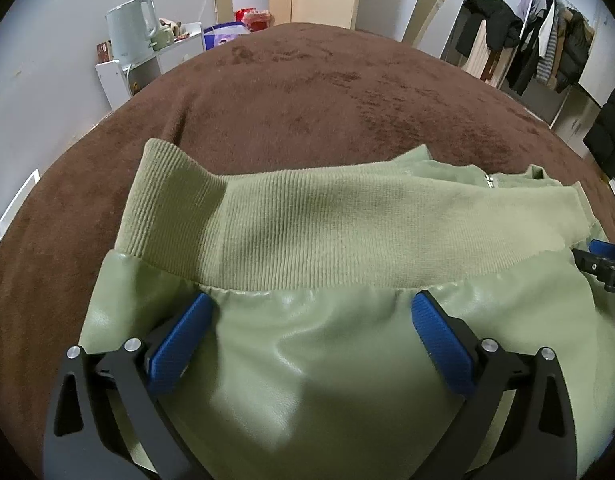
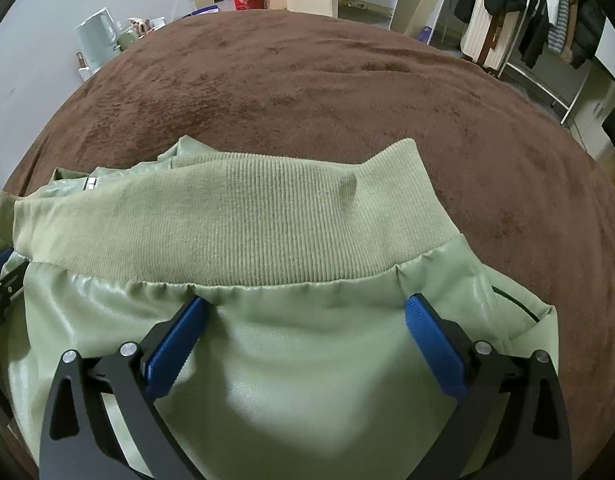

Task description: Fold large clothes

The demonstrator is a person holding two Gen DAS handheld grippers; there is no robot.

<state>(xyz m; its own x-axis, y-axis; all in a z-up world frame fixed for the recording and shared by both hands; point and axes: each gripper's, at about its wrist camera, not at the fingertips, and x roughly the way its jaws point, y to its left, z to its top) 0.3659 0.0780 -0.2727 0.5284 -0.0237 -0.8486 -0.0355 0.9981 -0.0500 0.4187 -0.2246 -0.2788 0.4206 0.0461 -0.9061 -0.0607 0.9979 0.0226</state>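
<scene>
Here, your left gripper (image 1: 311, 312) and right gripper (image 2: 305, 314) both stand with jaws spread wide over the folded green jacket (image 1: 307, 360), gripping nothing, blue pads just short of its ribbed hem (image 2: 243, 232). The jacket lies on the brown blanket (image 2: 307, 92), at its near edge.

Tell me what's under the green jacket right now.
The green jacket lies on the brown blanket, which shows all around its far side. More green layers and a zipper pull peek out beyond the ribbed hem. Anything else beneath is covered.
</scene>
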